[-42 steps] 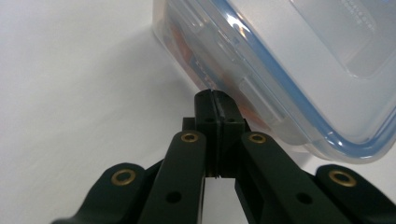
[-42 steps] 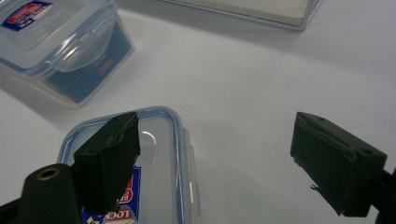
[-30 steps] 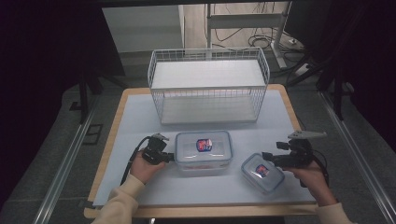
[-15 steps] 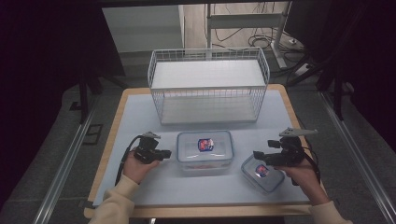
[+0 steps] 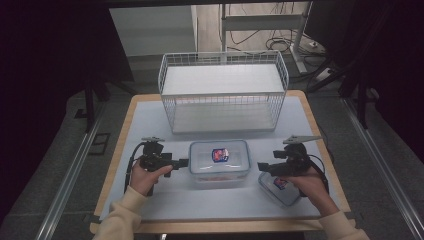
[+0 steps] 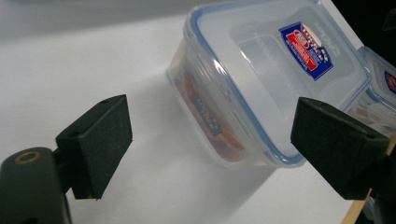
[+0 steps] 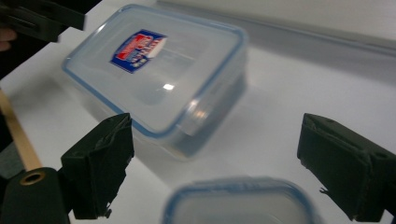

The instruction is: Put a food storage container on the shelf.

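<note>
high view: left gripper [image 5: 183,162] w/ jaws apart, just been opening, nothing between; big box [image 5: 219,161] sitting mid-table [image 5: 150,120] near front edge, small box [image 5: 278,186] at front-right corner under right gripper [image 5: 261,166].
left gripper view: approaching big box [image 6: 261,79] squarely (side wall, not lid).
right gripper view: jaws apart, empty.
count: 2 boxes, 1 basket [image 5: 223,92], 2 grippers.

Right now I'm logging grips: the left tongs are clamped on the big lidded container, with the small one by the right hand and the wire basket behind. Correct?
Not quite. The left tongs are open; the left gripper view shows both pads clear of the big lidded container. The small container and wire basket are as you say.
</note>
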`<action>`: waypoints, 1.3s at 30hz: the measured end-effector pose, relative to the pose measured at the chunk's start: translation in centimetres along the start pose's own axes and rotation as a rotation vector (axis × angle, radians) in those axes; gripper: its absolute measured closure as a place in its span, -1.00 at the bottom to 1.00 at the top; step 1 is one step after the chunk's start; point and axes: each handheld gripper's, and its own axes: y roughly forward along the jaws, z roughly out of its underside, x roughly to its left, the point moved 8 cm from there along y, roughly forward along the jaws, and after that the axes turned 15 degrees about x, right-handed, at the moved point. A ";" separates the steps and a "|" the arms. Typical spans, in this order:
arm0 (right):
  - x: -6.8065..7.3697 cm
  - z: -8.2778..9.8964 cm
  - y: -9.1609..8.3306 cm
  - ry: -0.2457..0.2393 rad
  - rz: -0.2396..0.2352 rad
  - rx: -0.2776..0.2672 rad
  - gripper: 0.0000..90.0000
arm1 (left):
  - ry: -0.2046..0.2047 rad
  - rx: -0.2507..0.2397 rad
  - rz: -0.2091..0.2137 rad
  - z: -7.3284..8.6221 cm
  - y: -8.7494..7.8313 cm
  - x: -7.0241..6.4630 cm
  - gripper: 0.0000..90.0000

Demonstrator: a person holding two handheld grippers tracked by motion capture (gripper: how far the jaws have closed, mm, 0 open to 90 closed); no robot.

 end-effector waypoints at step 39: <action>0.3 -3.7 7.6 0.209 -0.215 0.245 -0.65 | -0.022 0.104 0.210 -1.6 4.0 -1.5 -0.59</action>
